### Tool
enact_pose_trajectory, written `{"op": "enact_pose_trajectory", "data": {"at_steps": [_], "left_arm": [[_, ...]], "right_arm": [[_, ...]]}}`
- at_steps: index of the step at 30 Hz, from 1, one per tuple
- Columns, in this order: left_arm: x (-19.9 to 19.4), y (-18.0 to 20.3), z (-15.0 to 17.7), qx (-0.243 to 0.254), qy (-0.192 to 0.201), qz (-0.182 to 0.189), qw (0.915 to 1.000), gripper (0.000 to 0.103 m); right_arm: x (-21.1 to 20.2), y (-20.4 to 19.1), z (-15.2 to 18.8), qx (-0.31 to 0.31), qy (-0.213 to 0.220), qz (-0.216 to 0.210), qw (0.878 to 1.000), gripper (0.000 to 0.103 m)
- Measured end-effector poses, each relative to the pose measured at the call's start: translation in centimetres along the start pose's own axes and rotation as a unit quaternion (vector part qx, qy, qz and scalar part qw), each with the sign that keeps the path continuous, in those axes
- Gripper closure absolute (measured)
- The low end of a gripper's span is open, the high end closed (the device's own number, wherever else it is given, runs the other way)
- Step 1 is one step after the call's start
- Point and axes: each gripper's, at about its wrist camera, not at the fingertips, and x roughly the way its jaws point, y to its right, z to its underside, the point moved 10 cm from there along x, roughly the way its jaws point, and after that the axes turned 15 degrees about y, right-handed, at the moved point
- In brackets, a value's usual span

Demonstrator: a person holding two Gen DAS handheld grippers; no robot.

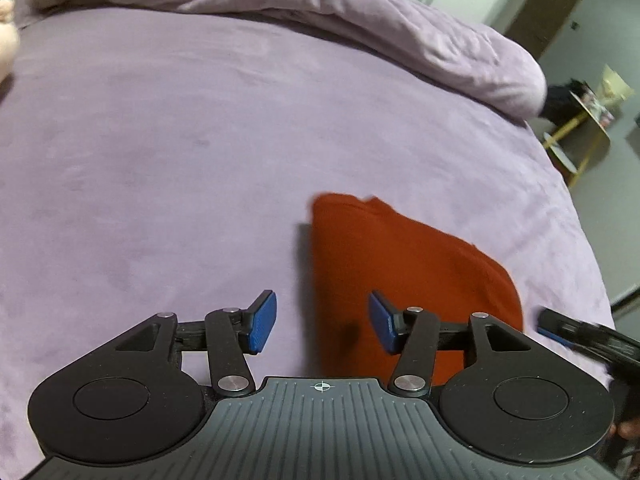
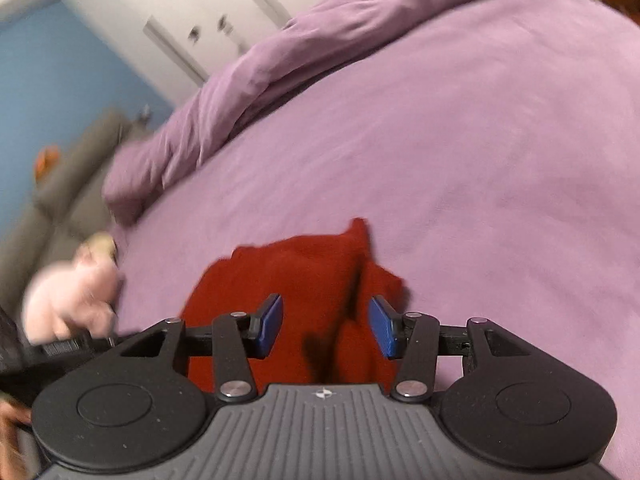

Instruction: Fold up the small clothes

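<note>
- Your left gripper (image 1: 322, 322) has its blue fingers spread apart, grasping nothing; it hangs over the left edge of the red garment (image 1: 400, 276).
- Your right gripper (image 2: 326, 326) is likewise released, poised above the same red garment (image 2: 296, 296).
- The garment lies folded on the purple bedsheet (image 1: 180, 152), at 5 o'clock in the left wrist view.
- A rumpled purple duvet (image 1: 360, 20) runs from 12 to 2 o'clock.
</note>
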Motion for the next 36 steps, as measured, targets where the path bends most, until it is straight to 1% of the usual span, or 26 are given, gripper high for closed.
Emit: {"op": "enact_pose_trajectory", "data": {"at_steps": [1,2,3,4,5,7,9,10,13,14,16,18,21,24,26,28,30,31,33,36], "left_arm": [[0.4,0.6,0.3,0.004,-0.001,0.0,1.0,0.047],[0.6,1.1,0.7,0.013,0.002,-0.005,0.9999,0.047],[0.8,1.5,1.1,0.024,0.005,-0.008,0.9997,0.047],[1.0,1.9,1.4,0.035,0.007,-0.013,0.9993,0.047],[1.1,2.0,1.7,0.04,0.009,-0.015,0.9991,0.047],[1.1,2.5,2.0,0.036,0.017,-0.012,0.9991,0.046],[1.5,2.7,2.5,0.031,0.018,-0.013,0.9993,0.045],[1.8,2.8,2.9,0.033,0.014,-0.012,0.9993,0.045],[2.6,3.1,4.5,0.043,0.013,-0.013,0.9989,0.039],[2.7,3.4,5.0,0.051,0.01,-0.014,0.9985,0.036],[2.3,3.5,5.5,0.07,0.015,-0.021,0.9972,0.035],[1.2,3.6,5.5,0.082,0.016,-0.027,0.9961,0.035],[-0.6,3.8,5.6,0.088,0.016,-0.028,0.9956,0.035],[-2.3,3.9,6.0,0.102,0.024,-0.035,0.9939,0.035],[-3.2,4.1,6.5,0.109,0.029,-0.039,0.9929,0.035],[-3.6,4.0,6.8,0.105,0.027,-0.044,0.9931,0.035],[-3.7,3.9,7.0,0.095,0.022,-0.046,0.9942,0.035],[-3.6,3.9,7.1,0.097,0.021,-0.044,0.994,0.033],[-3.4,3.5,7.6,0.103,0.014,-0.049,0.9934,0.031],[-4.7,2.7,7.7,0.068,0.014,-0.038,0.9969,0.032]], "right_arm": [[1.1,-0.6,0.4,-0.025,-0.01,0.021,0.999,0.058],[1.9,-0.7,0.7,-0.04,-0.016,0.037,0.998,0.064],[2.9,-1.1,0.9,-0.054,-0.02,0.053,0.997,0.067],[3.3,-1.1,1.2,-0.065,-0.019,0.062,0.996,0.074],[3.7,-1.5,1.2,-0.071,-0.014,0.06,0.996,0.084],[3.1,-1.7,1.1,-0.094,0.015,0.053,0.994,0.095],[2.9,-1.6,0.7,-0.117,0.036,0.065,0.99,0.096],[3.2,-0.9,0.9,-0.131,0.038,0.085,0.987,0.096],[4.5,0.7,2.8,-0.153,0.012,0.115,0.981,0.096],[4.6,0.9,3.2,-0.164,0.013,0.119,0.979,0.096],[3.9,0.3,2.9,-0.184,0.025,0.122,0.975,0.094],[2.2,-0.3,2.7,-0.18,0.037,0.116,0.976,0.09],[-1.7,-1.0,3.0,-0.172,0.057,0.088,0.979,0.089],[-4.9,-2.7,5.2,-0.168,0.061,0.055,0.982,0.089],[-6.6,-3.1,6.8,-0.175,0.063,0.05,0.981,0.089],[-6.8,-3.2,8.2,-0.182,0.054,0.054,0.98,0.088],[-6.7,-2.5,9.1,-0.186,0.037,0.072,0.979,0.088],[-6.2,-2.3,9.4,-0.184,0.029,0.074,0.98,0.085],[-6.1,-2.0,9.3,-0.167,0.022,0.077,0.983,0.083],[-7.1,-2.0,8.7,-0.125,0.019,0.067,0.99,0.083]]}}
